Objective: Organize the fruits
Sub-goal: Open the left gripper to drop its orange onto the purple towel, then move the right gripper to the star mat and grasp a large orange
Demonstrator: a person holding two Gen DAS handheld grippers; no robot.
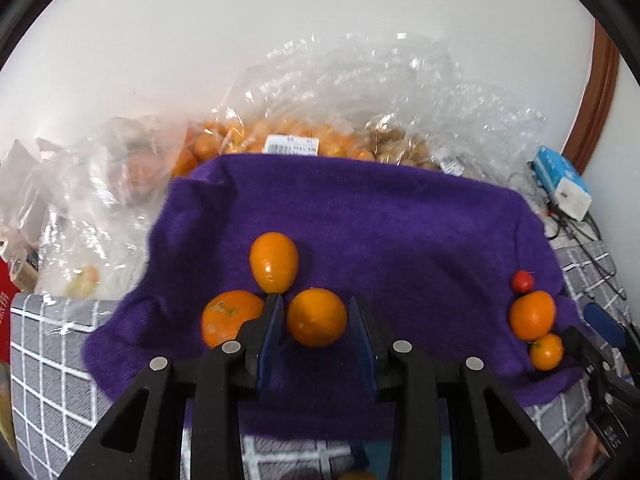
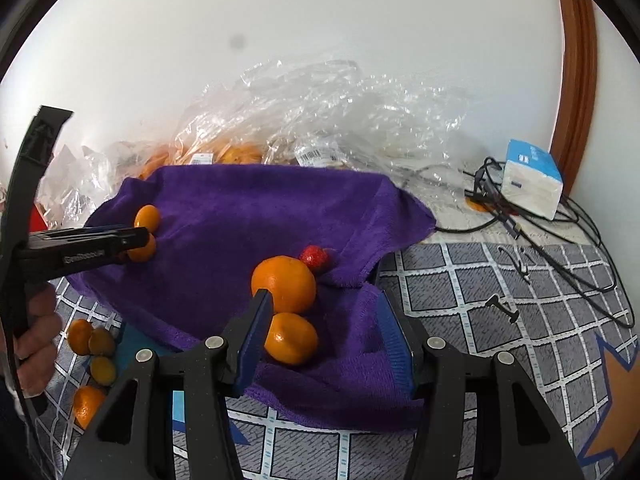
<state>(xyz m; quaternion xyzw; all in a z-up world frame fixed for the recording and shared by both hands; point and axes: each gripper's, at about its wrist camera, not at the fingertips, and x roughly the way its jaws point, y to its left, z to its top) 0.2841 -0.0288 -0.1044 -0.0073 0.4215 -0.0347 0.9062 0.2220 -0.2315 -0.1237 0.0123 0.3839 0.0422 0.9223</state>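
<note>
L gripper (image 1: 316, 320) brackets a round orange (image 1: 316, 317) on purple towel (image 1: 400, 232); pads look just clear, probably no contact. R gripper (image 2: 324, 328) open, small mandarin (image 2: 291, 338) beside its left finger, off-centre.

Both wrist views were brightly and evenly lit by soft, diffuse light, with the white wall (image 1: 320, 40) glowing almost blown out. Shadows were faint, only thin dark patches under the oranges (image 1: 316, 318) on the purple towel (image 1: 400, 220). Glare sparkled across the crumpled clear plastic bags (image 2: 320, 108). Strong fisheye bending curved the brown door frame (image 2: 576, 80), and black corners ringed each picture. The bags looked smeared and soft in the left view. A small grey smudge (image 2: 238, 42) marked the right view.
</note>
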